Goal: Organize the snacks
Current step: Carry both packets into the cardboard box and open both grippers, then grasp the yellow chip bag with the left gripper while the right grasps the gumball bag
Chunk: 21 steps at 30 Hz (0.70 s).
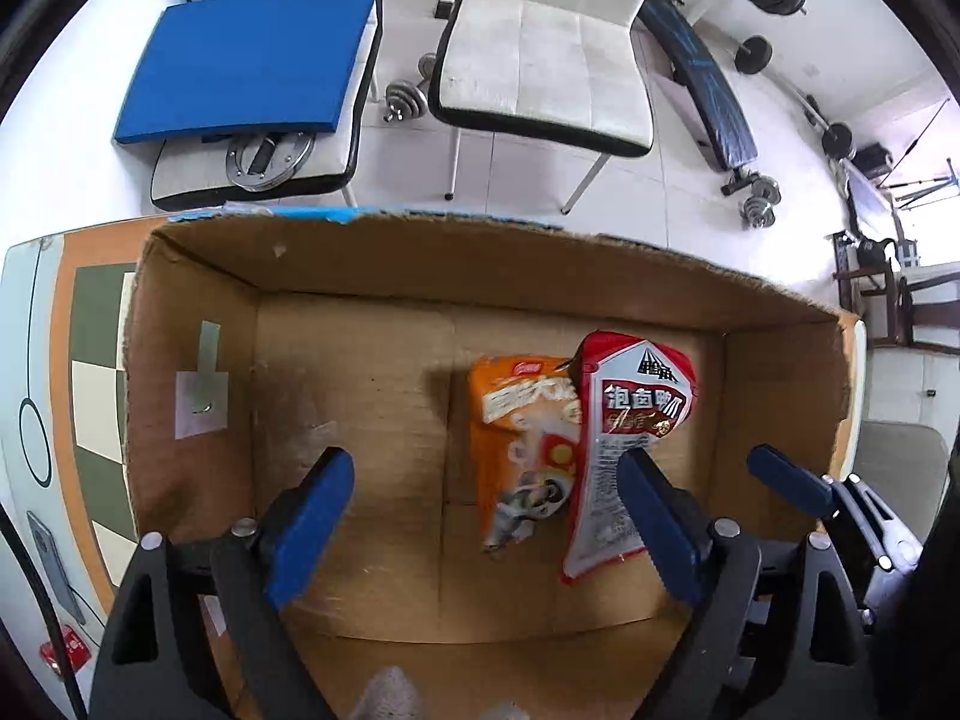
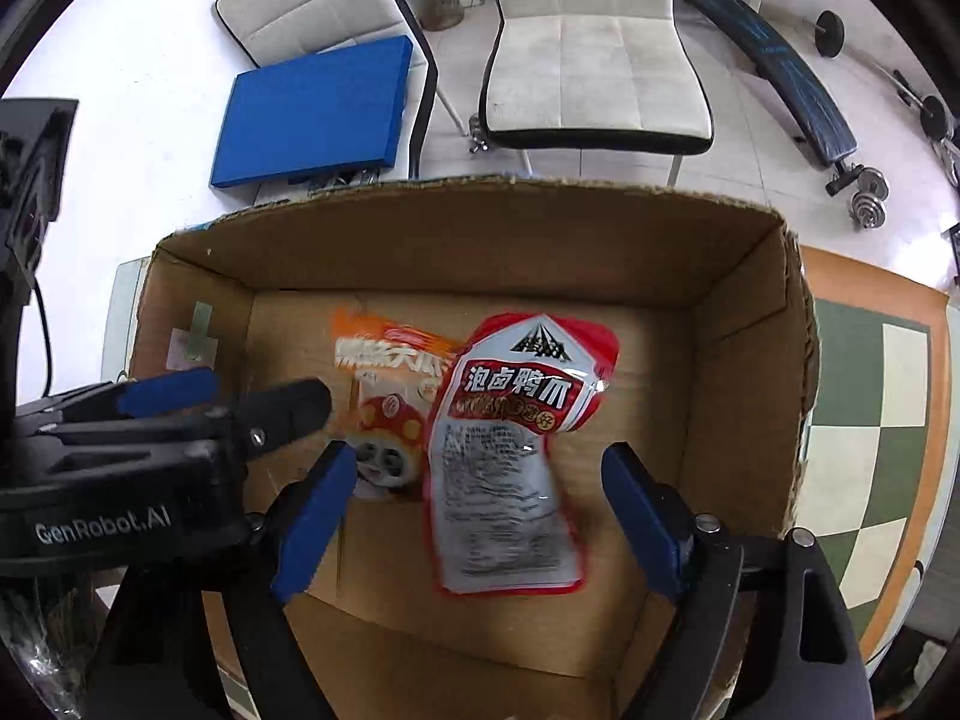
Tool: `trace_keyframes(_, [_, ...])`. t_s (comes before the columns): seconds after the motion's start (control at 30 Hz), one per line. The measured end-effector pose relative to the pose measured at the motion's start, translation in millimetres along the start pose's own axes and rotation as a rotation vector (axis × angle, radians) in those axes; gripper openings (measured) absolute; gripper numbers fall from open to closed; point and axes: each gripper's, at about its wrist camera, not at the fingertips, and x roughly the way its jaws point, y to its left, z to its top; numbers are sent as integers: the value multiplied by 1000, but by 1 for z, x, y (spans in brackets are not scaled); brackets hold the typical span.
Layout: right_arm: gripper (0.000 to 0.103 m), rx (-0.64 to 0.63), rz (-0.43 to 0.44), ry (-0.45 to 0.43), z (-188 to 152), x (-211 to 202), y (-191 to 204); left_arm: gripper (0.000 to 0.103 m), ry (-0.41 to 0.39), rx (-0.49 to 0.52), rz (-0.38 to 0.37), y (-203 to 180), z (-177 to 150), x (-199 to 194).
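An open cardboard box holds two snack packets. The orange packet lies on the box floor. A red and white packet partly overlaps its right side. My left gripper points down into the box, open, and nothing is pressed between its blue pads. My right gripper is open too, and the red packet lies loose below the gap. One blue finger of the right gripper shows at the box's right wall in the left wrist view.
The box stands on a table with an orange, green and cream checkered mat. A phone and a small red packet lie on it at the left. Beyond are white chairs, a blue cushion and a weight bench.
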Motion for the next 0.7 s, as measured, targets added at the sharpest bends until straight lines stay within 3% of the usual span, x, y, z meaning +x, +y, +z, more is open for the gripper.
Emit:
trace_keyframes(0.27, [89, 10, -17, -51, -22, -31, 10, 90, -89, 40, 7, -4, -30, -37])
trace_keyframes(0.7, [89, 4, -94, -238, -135, -129, 33, 90, -344, 127, 88, -6, -158, -132])
